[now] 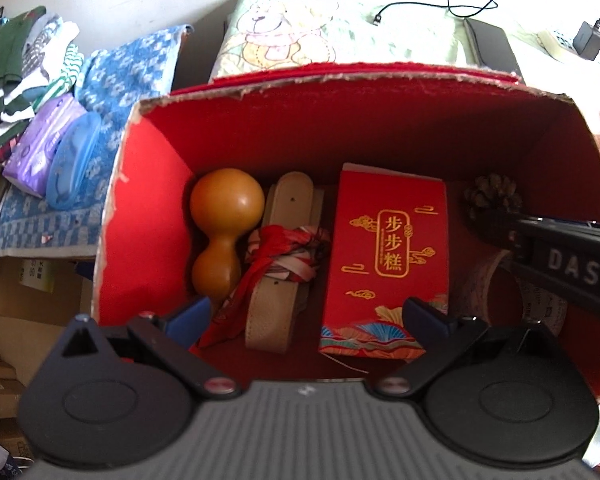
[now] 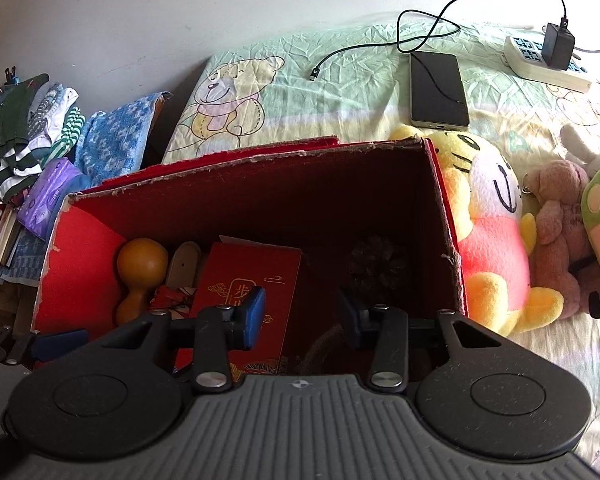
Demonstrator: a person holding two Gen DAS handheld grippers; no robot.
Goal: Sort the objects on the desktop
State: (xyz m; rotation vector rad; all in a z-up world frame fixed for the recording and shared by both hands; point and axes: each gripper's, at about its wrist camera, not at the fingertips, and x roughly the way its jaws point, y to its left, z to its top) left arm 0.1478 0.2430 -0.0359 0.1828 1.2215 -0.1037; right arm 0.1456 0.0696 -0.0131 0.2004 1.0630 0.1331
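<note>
An open red cardboard box (image 1: 156, 184) (image 2: 446, 216) stands on the bed. In it lie an orange gourd (image 1: 220, 224) (image 2: 138, 276), a tan belt (image 1: 278, 264) with a red ribbon bundle (image 1: 288, 252) on it, a red gift box with gold characters (image 1: 384, 256) (image 2: 244, 292), a pine cone (image 1: 492, 196) (image 2: 376, 264) and a tape roll (image 1: 488, 284). My left gripper (image 1: 312, 316) is open and empty over the box's near side. My right gripper (image 2: 302, 314) is open and empty above the box; its body shows at right in the left wrist view (image 1: 572, 264).
Plush toys (image 2: 496, 232) lie right of the box. A phone (image 2: 438, 90), a cable (image 2: 420, 36) and a power strip (image 2: 548, 64) lie on the bedsheet behind. Folded clothes (image 1: 24, 72), a blue towel (image 1: 112, 92) and a purple tissue pack (image 1: 40, 144) lie at left.
</note>
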